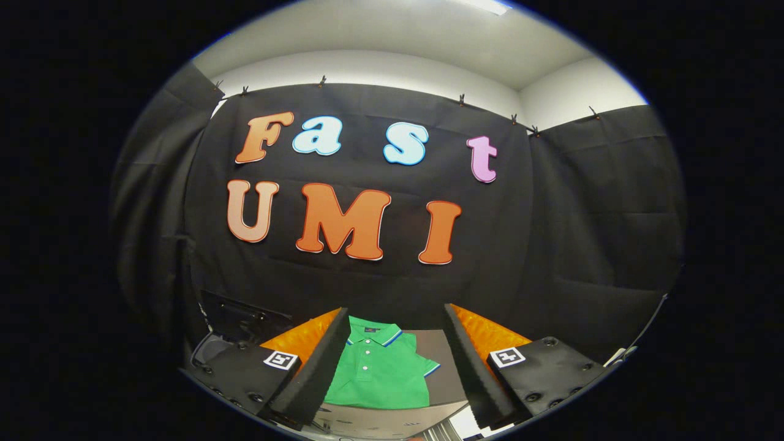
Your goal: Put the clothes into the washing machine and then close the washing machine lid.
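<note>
A recording booth: black cloth (582, 233) clipped up as walls, white room walls (380, 67) and ceiling light (484, 6) above.

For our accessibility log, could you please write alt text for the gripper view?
A folded green polo shirt lies on a grey table, seen between the open fingers of the gripper, which touch nothing. Black cloth booth walls stand behind.
</note>
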`<state>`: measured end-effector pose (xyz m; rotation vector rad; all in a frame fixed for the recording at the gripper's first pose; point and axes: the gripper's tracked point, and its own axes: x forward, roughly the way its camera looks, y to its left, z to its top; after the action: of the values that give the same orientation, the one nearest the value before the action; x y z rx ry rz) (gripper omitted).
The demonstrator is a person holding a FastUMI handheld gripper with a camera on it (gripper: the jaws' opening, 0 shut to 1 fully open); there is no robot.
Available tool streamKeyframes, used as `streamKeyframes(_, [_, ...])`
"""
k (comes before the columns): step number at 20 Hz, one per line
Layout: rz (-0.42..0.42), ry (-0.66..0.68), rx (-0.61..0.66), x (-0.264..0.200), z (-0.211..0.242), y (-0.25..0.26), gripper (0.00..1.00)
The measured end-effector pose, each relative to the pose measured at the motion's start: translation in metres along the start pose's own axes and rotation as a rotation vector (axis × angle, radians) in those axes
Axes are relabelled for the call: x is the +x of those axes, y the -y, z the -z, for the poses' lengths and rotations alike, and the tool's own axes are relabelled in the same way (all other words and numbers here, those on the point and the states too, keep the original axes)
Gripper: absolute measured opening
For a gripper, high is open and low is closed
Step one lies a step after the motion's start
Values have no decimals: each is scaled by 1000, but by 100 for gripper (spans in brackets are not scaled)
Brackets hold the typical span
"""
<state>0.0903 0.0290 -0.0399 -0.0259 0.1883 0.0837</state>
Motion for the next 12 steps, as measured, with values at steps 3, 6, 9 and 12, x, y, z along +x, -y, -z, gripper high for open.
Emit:
streamKeyframes(3, [-30, -58, -2, 43, 2, -8, 98])
streamKeyframes(6, [-65, -173, 0, 88, 23, -16, 98])
streamKeyframes(9, [-97, -310, 38, 129, 50, -25, 99])
streamKeyframes(12, [-118, -429, 58, 158, 82, -33, 99])
